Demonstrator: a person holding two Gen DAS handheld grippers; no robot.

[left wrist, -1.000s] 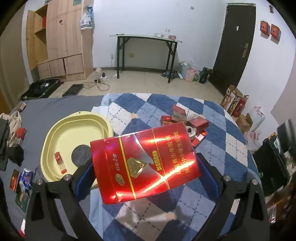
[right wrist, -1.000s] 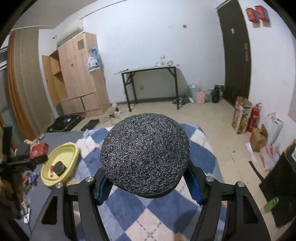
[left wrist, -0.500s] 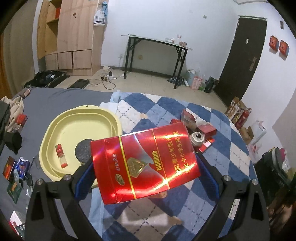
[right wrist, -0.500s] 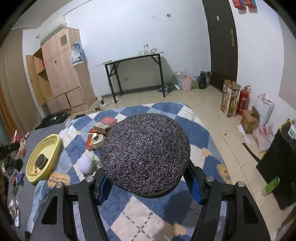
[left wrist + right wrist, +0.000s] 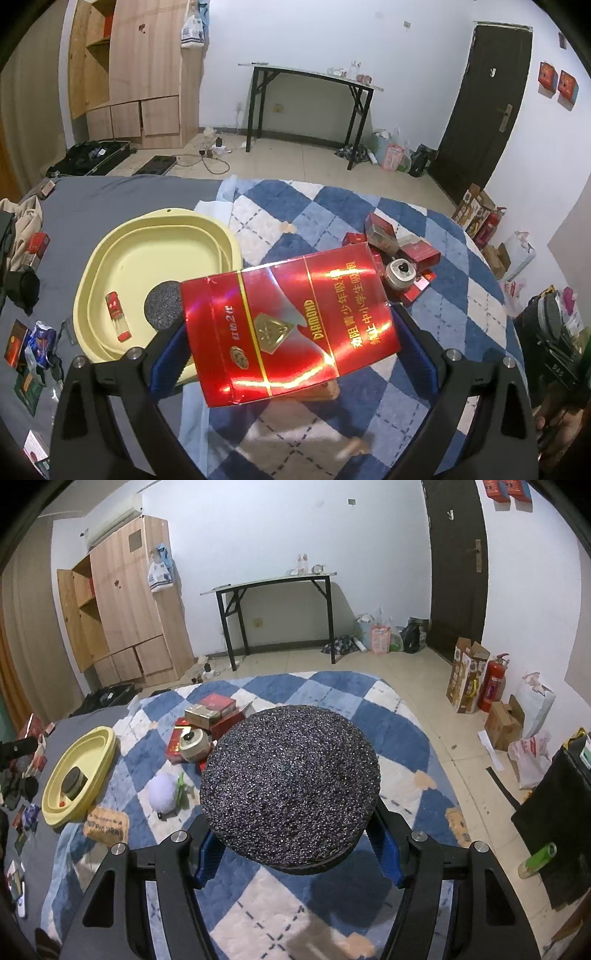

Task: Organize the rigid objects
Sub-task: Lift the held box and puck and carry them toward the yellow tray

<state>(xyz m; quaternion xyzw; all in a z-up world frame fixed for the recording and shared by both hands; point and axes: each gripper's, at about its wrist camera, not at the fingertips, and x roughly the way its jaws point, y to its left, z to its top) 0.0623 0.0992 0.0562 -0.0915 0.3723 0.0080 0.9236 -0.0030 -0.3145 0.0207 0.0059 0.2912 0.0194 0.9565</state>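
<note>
My left gripper (image 5: 290,334) is shut on a glossy red cigarette carton (image 5: 291,328), held tilted above the blue-and-white checked blanket (image 5: 325,206). Just beyond it to the left lies a pale yellow tray (image 5: 122,254) holding a dark round disc (image 5: 162,304) and a small red lighter (image 5: 117,316). A pile of red boxes (image 5: 388,236) and a silver tin (image 5: 400,272) sit behind the carton. My right gripper (image 5: 297,851) is shut on a dark speckled round disc (image 5: 290,794), held over the blanket. The tray (image 5: 99,740) lies far to its left.
A white ball-shaped toy (image 5: 164,792) and a brown pouch (image 5: 105,823) lie between the tray and the red boxes (image 5: 210,709). Small packets litter the grey sheet (image 5: 92,195) at the left. A black folding table (image 5: 273,587), a wardrobe and floor clutter stand beyond.
The right gripper has sunk and tipped downward with its disc, bringing the boxes, toy and tray into closer view. The left gripper has drifted slightly toward the tray. Both grips are unchanged.
</note>
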